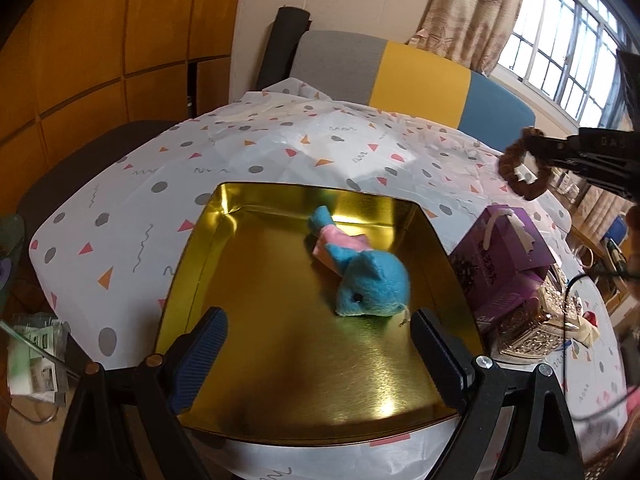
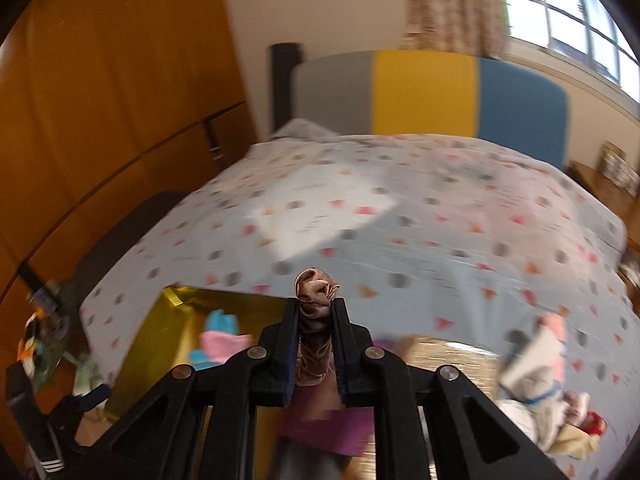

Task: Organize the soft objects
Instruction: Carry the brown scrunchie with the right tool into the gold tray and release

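Bed [image 1: 248, 148], largest item, covered by a white sheet printed with grey dots and pink and orange triangles; fills the middle of both views. Headboard [image 1: 420, 80] in grey, yellow and blue bands across the upper centre.

Gold tin tray [image 1: 280, 360] lying open on the bed, lower centre of the left wrist view, lower left of the right wrist view. Purple box [image 1: 504, 264] just beside the tray's right edge, with a glittery gold box [image 1: 536, 328] touching it lower right.

Left gripper [image 1: 316, 356] at the bottom centre of its own view, jaws wide apart, nothing between them, held over the near part of the tray.

Blue plush toy [image 1: 368, 280] with a pink midsection lying inside the tray, right of centre, just beyond the left gripper's right finger [image 1: 440, 360] and apart from it.

Right gripper [image 2: 316, 336] at the bottom centre of its own view, jaws together and clamped on a brown scrunchie [image 2: 316, 292]. In the left wrist view, same scrunchie [image 1: 520, 168] at the right edge, hanging as a loop from the gripper tip, above the purple box and clear of the bed. Right wrist view blurred.
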Demonstrator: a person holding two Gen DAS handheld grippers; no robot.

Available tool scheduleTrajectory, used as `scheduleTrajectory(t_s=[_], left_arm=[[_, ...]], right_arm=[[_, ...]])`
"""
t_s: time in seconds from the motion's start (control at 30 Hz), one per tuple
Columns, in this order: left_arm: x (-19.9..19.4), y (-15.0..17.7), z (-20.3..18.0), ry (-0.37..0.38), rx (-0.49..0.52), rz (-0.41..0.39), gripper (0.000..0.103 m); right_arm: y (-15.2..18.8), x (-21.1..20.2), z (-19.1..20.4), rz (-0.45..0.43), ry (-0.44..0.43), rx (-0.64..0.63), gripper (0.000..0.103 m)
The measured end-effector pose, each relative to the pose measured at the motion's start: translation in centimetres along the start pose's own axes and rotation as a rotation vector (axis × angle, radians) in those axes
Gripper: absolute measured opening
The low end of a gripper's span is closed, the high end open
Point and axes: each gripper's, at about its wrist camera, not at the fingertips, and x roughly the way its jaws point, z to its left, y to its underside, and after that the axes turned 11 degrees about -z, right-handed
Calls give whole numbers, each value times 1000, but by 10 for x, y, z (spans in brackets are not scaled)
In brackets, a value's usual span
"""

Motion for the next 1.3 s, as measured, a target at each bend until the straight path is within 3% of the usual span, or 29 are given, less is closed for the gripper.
scheduleTrajectory(t_s=[0.13,0.27,0.43,0.53,1.3], left_arm=[[-1,1,10,-20,-12,2,93],[0,3,17,-30,-26,9,93],[0,4,17,-31,-21,9,93],[-1,4,18,-32,-21,3,93],[-15,5,-18,16,90,-20,93]], right_arm=[[11,21,41,47,-57,-58,14],[26,49,66,99,-35,-128,14],[39,77,81,154,-32,-160,33],[45,83,82,166,-17,-148,36],[77,-3,52,35,-8,-83,37]])
